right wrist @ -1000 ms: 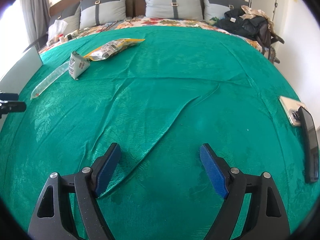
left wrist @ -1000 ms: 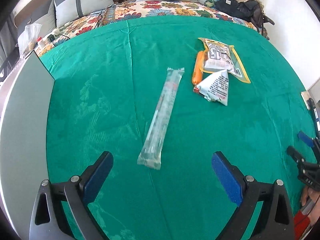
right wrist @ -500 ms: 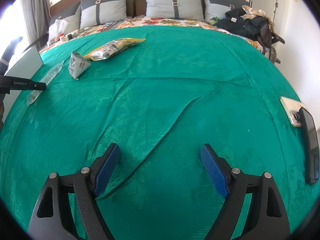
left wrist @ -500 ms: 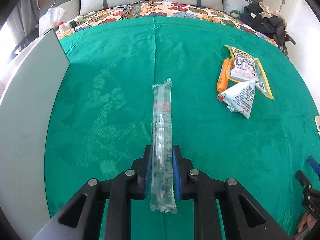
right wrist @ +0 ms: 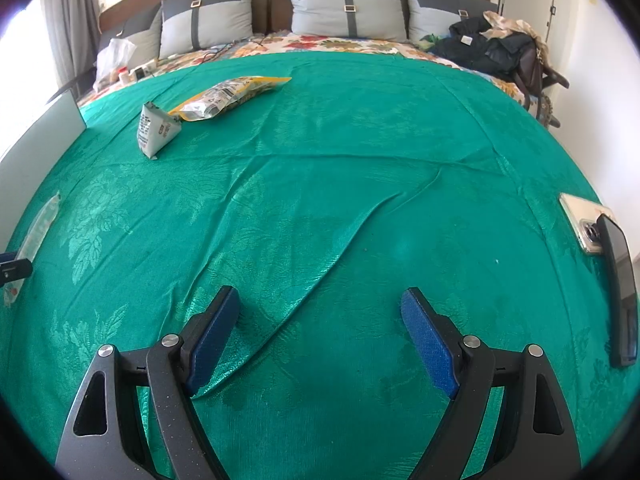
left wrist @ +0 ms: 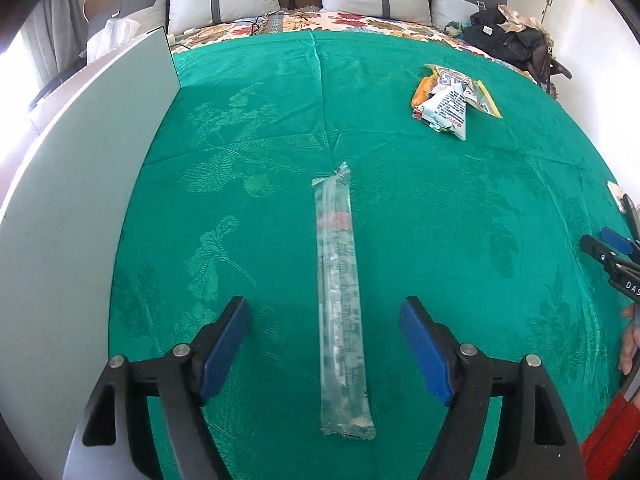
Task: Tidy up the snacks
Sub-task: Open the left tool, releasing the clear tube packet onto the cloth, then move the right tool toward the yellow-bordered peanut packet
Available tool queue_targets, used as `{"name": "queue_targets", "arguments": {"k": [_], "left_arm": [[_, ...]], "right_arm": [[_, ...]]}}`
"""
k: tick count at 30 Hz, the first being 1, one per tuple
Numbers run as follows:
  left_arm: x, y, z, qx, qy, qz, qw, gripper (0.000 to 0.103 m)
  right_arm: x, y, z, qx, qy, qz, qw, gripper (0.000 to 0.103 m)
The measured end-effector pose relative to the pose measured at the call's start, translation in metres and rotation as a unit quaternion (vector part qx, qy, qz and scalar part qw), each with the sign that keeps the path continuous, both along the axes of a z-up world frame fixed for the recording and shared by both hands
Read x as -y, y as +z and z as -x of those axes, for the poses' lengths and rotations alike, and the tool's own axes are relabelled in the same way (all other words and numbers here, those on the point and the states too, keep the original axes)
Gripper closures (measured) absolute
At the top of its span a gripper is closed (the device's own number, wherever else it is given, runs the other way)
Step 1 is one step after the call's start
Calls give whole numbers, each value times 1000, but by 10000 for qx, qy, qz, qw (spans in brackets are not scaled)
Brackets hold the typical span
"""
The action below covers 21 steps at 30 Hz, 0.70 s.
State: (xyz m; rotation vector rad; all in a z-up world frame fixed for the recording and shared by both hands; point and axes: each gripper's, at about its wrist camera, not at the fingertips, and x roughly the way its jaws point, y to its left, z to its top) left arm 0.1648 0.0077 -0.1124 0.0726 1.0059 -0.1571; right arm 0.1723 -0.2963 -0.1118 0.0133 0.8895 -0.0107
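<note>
In the left wrist view the left hand-held gripper (left wrist: 326,344) has its jaws opening, spread to either side of one long clear packet (left wrist: 338,304) that lies flat on the green bedspread (left wrist: 240,160), touching neither pad; half a second ago the pads were pinched on this packet, and it now lies nearer the grey board (left wrist: 80,200) at 9 o'clock than it did a second ago. The print on the packet is too blurred to read. At 1 o'clock sits a pile of three snacks: a white pouch (left wrist: 448,114), an orange stick (left wrist: 421,92) partly hidden behind it, and a yellow-edged bag (left wrist: 478,94) mostly covered. At 3 o'clock the right hand-held gripper (left wrist: 616,256) is cut off by the frame edge, with a bit of a hand (left wrist: 630,340) below it. In the right wrist view the right hand-held gripper (right wrist: 320,340) is spread wide over bare bedspread (right wrist: 360,160), pinching nothing, unchanged from a second ago. At 11 o'clock lie the white pouch (right wrist: 154,132) and the yellow-edged bag (right wrist: 228,94); the orange stick cannot be made out here. At 9 o'clock the clear packet (right wrist: 34,236) is partly hidden by a tip of the left hand-held gripper (right wrist: 14,268) at the edge. At 3 o'clock two phones (right wrist: 600,236) overlap, the dark one cut off by the rim. Three pillows (right wrist: 344,8) line the headboard.
</note>
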Motion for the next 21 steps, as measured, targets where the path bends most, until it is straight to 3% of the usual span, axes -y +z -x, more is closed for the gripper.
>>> {"name": "queue_targets", "arguments": {"k": [3, 5, 7, 21], "left_arm": [[-8, -6, -9, 109, 101, -58, 9999, 20], [-13, -8, -13, 176, 176, -67, 9997, 7], [-18, -11, -16, 207, 242, -43, 9995, 0], [-19, -14, -14, 530, 245, -11, 9983, 0]], "right_arm": [[0, 0, 0, -1, 3, -1, 10000, 17], [0, 0, 0, 0, 3, 0, 10000, 17], [1, 0, 0, -1, 4, -2, 10000, 17], [3, 0, 2, -7, -28, 14, 10000, 17]]}}
